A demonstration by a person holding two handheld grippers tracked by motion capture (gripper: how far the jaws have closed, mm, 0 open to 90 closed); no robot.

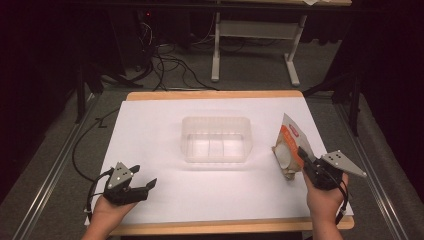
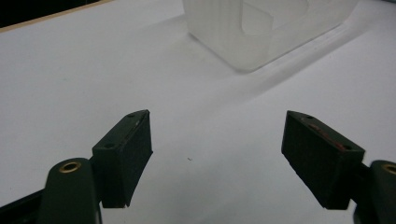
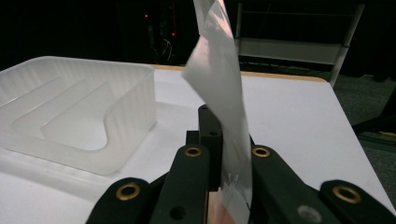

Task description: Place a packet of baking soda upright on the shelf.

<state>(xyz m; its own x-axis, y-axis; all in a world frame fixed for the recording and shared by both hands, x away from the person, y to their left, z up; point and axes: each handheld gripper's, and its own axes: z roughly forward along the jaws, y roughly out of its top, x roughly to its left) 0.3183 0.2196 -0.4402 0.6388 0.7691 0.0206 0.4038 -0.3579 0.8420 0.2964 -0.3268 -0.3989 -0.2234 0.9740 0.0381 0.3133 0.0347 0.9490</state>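
A flat snack pouch [image 1: 289, 147], orange and white with a silvery back, stands on edge over the table's right side. My right gripper [image 1: 303, 161] is shut on its lower edge; in the right gripper view the pouch [image 3: 224, 93] rises thin and upright between the two black jaws. A clear plastic tub [image 1: 216, 139] sits at the table's middle, to the left of the pouch. My left gripper [image 1: 143, 179] rests near the front left edge, open, with nothing between its fingers [image 2: 128, 149]. The tub [image 2: 266, 28] lies beyond it.
White paper [image 1: 150, 135] covers the wooden table [image 1: 210, 95]. Cables and a white desk frame [image 1: 255, 35] lie on the floor behind it. Metal rails [image 1: 55, 165] run along both sides.
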